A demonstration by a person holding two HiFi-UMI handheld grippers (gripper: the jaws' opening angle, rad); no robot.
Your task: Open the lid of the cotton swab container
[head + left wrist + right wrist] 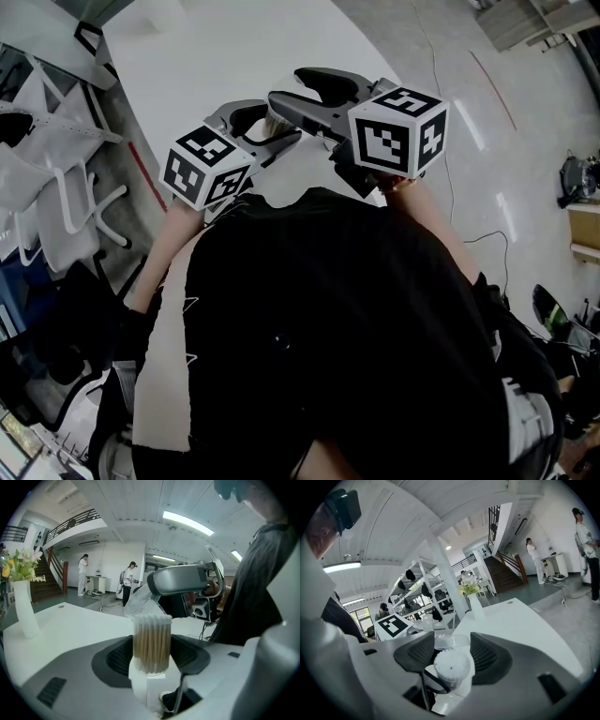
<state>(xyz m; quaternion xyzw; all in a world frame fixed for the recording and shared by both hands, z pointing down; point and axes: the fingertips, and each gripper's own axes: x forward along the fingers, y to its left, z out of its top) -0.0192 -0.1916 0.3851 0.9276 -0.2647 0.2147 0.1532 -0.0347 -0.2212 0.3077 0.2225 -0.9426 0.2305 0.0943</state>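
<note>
A clear tub of cotton swabs stands upright between my left gripper's dark pads, which press on its sides. Its clear lid is tilted up off the tub's far left edge, leaving the white swab tips bare. My right gripper is shut on the lid, and its grey jaw reaches across above the tub in the left gripper view. In the head view the left gripper and right gripper meet over the white table, and the tub is mostly hidden.
A white vase with flowers stands on the table to the left, also visible as the vase beyond the right jaws. White chairs are beside the table. People stand far off across the hall.
</note>
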